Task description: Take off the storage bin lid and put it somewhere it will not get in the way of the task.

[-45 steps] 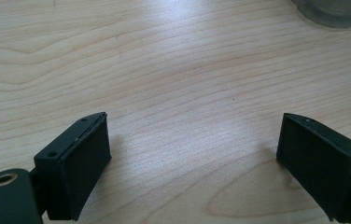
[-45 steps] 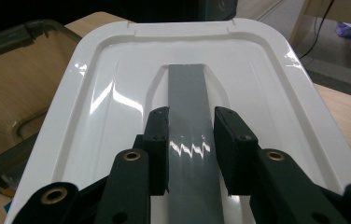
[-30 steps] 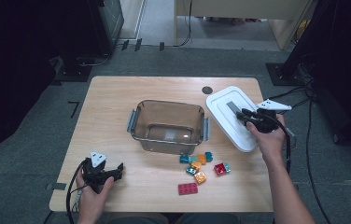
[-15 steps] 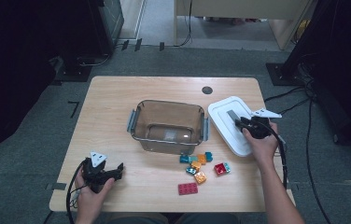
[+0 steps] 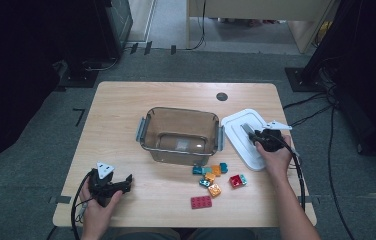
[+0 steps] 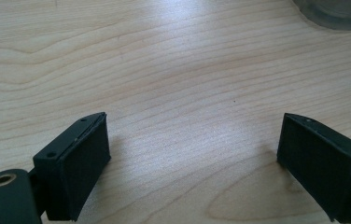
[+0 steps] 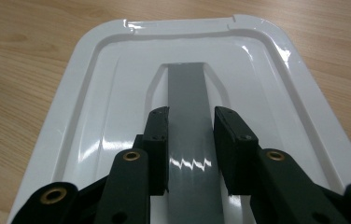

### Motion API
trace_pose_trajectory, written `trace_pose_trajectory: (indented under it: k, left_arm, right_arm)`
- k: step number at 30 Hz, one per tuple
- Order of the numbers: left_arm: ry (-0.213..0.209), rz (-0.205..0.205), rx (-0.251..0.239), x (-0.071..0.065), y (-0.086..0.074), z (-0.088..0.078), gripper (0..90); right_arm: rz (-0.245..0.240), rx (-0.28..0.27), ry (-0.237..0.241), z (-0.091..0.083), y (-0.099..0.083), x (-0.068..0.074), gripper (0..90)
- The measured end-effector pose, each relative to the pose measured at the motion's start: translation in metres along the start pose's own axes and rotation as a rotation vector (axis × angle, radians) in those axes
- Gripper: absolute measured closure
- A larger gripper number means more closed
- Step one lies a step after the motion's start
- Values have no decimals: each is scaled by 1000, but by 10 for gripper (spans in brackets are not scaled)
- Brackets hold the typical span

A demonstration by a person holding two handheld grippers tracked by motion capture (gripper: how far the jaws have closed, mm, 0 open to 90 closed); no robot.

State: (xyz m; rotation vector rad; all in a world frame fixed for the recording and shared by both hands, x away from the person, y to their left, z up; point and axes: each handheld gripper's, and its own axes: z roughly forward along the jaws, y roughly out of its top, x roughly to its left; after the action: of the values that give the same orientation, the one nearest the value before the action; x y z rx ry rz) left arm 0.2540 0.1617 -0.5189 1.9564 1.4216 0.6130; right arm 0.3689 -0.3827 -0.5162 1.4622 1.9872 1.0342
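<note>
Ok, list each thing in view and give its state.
Lid: off the box, flat on the table, right gripper shut on its grey handle.
Box: open, nothing in it.
Bricks: loose on the table in front of the box.
Left gripper: open, holding nothing.

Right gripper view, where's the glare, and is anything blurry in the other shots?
Right gripper view: bright glare streaks along the white lid's glossy rim and a zigzag reflection on its grey handle, which the right gripper straddles. Left gripper view: the wooden table is sharp, with soft shadows under the fingers. High view: soft overall, dark surroundings, a small glint in the clear bin.
</note>
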Motion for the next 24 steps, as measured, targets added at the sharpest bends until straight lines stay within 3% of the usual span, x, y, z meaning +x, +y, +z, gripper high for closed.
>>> trace_pose_trajectory:
  k: [8, 9, 10, 11, 12, 13, 15, 24]
  left_arm:
    - [0, 1, 0, 0, 0, 0, 89]
    - [0, 1, 1, 0, 0, 0, 89]
    - [0, 1, 1, 0, 0, 0, 89]
    - [0, 0, 0, 0, 0, 0, 89]
    - [0, 0, 0, 0, 0, 0, 89]
    - [0, 0, 0, 0, 0, 0, 89]
    - [0, -1, 0, 0, 0, 0, 89]
    - [16, -17, 0, -2, 2, 2, 89]
  right_arm:
    - [-13, -21, -9, -4, -7, 4, 666]
    - [4, -24, 2, -4, -9, 4, 585]
    - [4, -24, 2, -4, -9, 4, 585]
    - [2, -17, -32, -4, -8, 6, 523]
    - [3, -16, -39, -4, -8, 7, 519]
    - [17, -10, -31, -5, -8, 6, 491]
    - [76, -6, 46, -7, -7, 1, 377]
    - [96, -14, 83, -25, -7, 4, 211]
